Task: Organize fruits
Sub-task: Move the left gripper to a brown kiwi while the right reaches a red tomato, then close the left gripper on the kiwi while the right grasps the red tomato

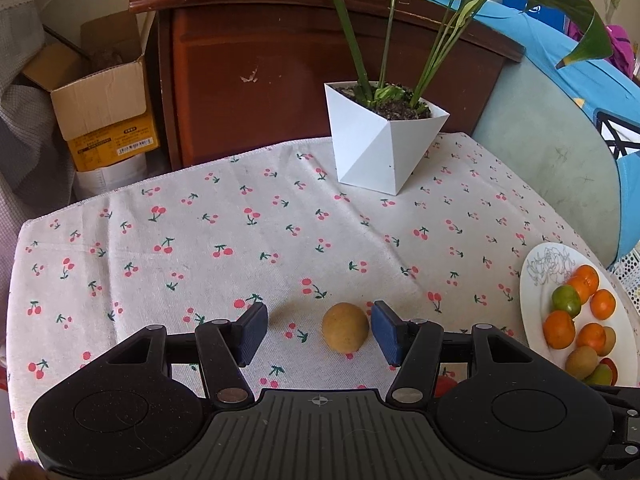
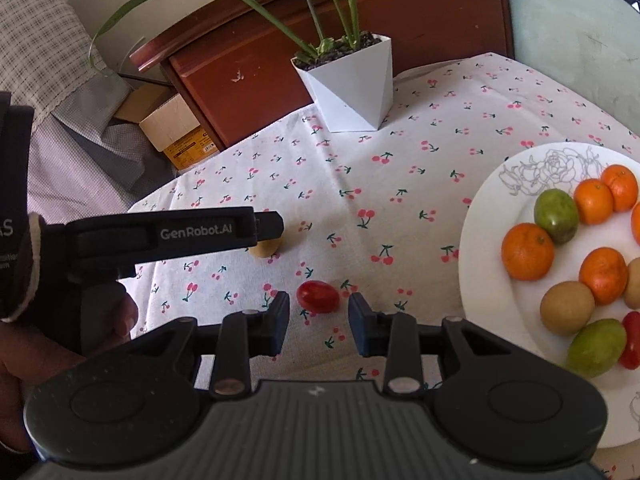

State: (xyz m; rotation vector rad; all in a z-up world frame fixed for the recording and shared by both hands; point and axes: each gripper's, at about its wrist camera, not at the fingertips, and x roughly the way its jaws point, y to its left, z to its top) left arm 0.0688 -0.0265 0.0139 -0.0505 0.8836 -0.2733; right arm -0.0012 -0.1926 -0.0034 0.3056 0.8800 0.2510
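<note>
A tan oval fruit [image 1: 345,327] lies on the cherry-print cloth [image 1: 240,240] between the blue pads of my left gripper [image 1: 319,332]. It sits nearer the right pad, and neither pad touches it. The right wrist view shows that left gripper [image 2: 268,232] from the side, over the same fruit [image 2: 266,249]. A small red tomato [image 2: 318,297] lies on the cloth at the fingertips of my right gripper [image 2: 319,326], with a gap on both sides. A white plate [image 2: 492,200] at the right holds several oranges, green fruits, brown fruits and a red tomato.
A white faceted plant pot [image 1: 380,148] stands at the table's far edge. Behind it is a dark wooden cabinet [image 1: 280,80], with an open cardboard box [image 1: 100,92] on the floor to its left. A hand [image 2: 24,344] holds the left gripper's handle. The plate [image 1: 536,280] sits near the table's right edge.
</note>
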